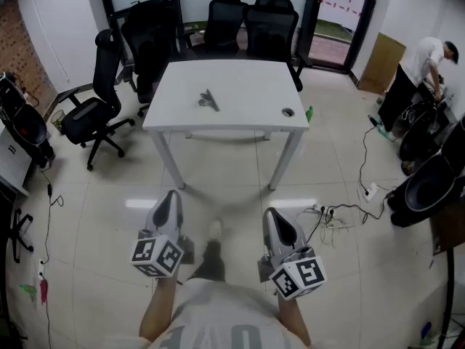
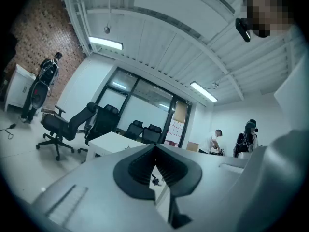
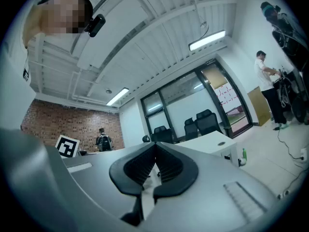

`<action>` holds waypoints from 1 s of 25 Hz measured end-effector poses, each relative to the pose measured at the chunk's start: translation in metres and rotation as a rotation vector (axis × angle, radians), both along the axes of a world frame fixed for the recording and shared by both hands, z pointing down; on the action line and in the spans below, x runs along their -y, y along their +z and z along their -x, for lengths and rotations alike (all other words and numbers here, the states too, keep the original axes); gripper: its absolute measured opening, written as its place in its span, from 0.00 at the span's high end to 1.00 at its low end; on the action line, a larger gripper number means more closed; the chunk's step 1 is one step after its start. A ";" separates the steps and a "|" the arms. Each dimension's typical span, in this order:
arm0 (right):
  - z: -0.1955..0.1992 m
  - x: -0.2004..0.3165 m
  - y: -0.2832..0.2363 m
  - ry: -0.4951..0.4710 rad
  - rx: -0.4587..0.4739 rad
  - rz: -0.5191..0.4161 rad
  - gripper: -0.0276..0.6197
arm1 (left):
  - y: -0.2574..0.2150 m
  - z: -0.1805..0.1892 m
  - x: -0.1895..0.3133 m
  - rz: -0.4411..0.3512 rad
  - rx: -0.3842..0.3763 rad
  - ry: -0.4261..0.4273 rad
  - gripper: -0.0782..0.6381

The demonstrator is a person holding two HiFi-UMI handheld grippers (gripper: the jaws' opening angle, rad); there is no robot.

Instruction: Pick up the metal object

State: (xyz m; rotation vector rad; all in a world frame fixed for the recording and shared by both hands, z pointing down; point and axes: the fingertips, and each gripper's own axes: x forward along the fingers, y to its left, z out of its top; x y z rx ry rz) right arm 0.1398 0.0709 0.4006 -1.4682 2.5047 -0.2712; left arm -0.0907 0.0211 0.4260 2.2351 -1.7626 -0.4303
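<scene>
The metal object (image 1: 208,100) is a small grey piece lying left of the middle of the white table (image 1: 240,115), far ahead of me. Both grippers hang low over the tiled floor, close to my body and well short of the table. In the head view my left gripper (image 1: 173,196) and my right gripper (image 1: 269,214) point forward with their marker cubes nearest me. The left gripper view has its dark ribbed pads (image 2: 142,166) meeting at the tip with nothing between them. In the right gripper view the pads (image 3: 140,166) likewise touch at the tip and hold nothing.
Black office chairs (image 1: 94,107) stand to the left of and behind the table. A round cable hole (image 1: 288,112) sits near the table's right front corner, with a green bottle (image 1: 309,113) beside that corner. Cables and a power strip (image 1: 367,191) lie on the floor at right. A person (image 1: 418,71) bends over at far right.
</scene>
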 end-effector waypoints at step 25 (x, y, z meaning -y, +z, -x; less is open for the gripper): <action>0.062 0.413 -0.020 -0.029 -0.019 0.090 0.94 | -0.045 0.022 0.394 -0.012 0.057 0.063 0.89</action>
